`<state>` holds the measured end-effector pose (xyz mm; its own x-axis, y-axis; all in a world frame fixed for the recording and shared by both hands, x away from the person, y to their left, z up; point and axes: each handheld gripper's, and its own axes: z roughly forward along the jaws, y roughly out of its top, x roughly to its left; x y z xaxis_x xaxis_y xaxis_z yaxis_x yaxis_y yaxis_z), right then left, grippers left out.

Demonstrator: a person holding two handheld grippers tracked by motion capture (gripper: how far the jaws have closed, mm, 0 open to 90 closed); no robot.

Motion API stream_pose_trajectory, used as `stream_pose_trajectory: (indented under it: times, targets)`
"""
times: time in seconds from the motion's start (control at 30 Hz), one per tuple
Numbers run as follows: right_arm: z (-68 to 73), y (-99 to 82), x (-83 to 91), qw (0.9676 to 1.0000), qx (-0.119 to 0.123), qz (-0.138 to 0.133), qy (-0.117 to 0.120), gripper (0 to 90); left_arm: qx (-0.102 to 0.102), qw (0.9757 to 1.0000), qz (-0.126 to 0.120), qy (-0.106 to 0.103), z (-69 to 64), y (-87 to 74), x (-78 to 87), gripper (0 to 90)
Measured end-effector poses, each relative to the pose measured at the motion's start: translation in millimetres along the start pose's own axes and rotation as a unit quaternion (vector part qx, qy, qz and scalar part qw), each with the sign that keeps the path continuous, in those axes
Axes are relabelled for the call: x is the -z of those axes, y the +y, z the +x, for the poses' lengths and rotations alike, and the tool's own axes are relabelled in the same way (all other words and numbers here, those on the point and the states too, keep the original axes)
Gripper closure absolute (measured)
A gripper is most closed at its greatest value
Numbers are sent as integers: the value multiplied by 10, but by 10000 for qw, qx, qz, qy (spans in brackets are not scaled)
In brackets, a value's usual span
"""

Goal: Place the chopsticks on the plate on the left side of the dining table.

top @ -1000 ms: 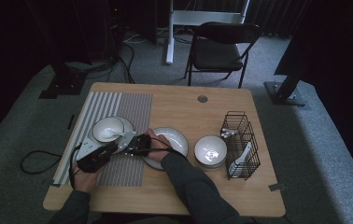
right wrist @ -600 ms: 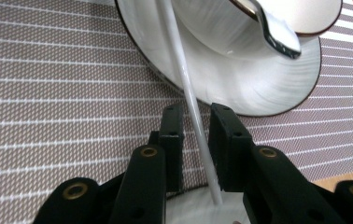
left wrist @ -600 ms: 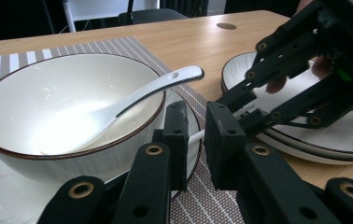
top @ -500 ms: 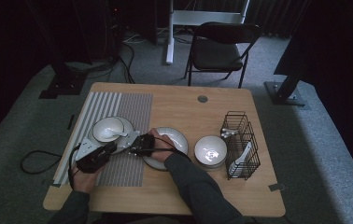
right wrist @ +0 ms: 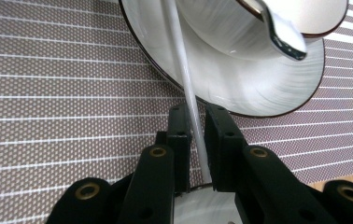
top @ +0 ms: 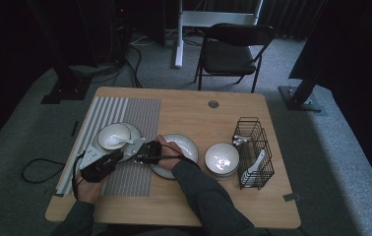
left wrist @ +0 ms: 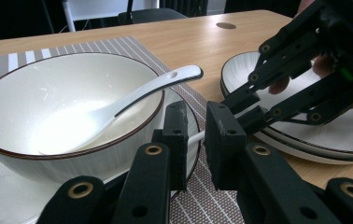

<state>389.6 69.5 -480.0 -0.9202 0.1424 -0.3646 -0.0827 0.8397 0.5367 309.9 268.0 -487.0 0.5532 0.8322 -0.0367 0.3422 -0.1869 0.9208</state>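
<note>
A thin white chopstick (right wrist: 184,74) runs from between my right gripper's (right wrist: 198,112) jaws up over the rim of a white plate (right wrist: 258,84). Those jaws have just been closing and now pinch it. On that plate sits a white bowl (left wrist: 48,93) with a white spoon (left wrist: 156,86) leaning in it. My left gripper (left wrist: 195,112) points at the bowl's side, its jaws a narrow gap apart; the chopstick (left wrist: 196,137) shows through the gap, beyond the tips. In the high view both grippers, left (top: 119,155) and right (top: 136,153), meet beside the bowl (top: 114,135) on the striped placemat (top: 125,110).
A stack of plates (top: 184,145) lies at the table's middle, under my right hand. Right of it stands another bowl (top: 222,158), then a black wire basket (top: 253,147) with white utensils. A folding chair (top: 233,49) stands beyond the far edge.
</note>
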Motion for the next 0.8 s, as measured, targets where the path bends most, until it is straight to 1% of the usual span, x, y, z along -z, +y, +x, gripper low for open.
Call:
stream_pose_trajectory:
  times: [0.17, 0.23, 0.3, 0.33, 0.43, 0.6, 0.73, 0.8]
  targets:
    - [-7, -13, -77, 9999, -25, 109, -3, 805, 23, 10000, -10, 3, 7, -7, 10, 793]
    - [-12, -25, -79, 9999, -106, 90, -39, 784, 30, 10000, -9, 3, 9, -9, 12, 792]
    - [-24, -40, -76, 9998, -119, 105, -103, 750, 27, 10000, -9, 5, 8, -9, 11, 792]
    - [-31, -48, -65, 9998, -146, 128, -94, 741, 22, 10000, -6, 3, 8, -8, 12, 792]
    - [-41, -74, -28, 9997, -216, 65, -75, 715, 29, 10000, -5, 9, 6, -9, 10, 790]
    - [-31, -89, 46, 9997, -226, 4, -111, 675, 29, 10000, 1, 25, 11, -14, 22, 789]
    - [-38, -106, 144, 9995, -271, -136, -128, 662, 34, 10000, -8, 48, 18, -16, 30, 790]
    - [-49, -124, 224, 9989, -354, -248, -164, 661, 41, 10000, -16, 47, 18, -14, 33, 789]
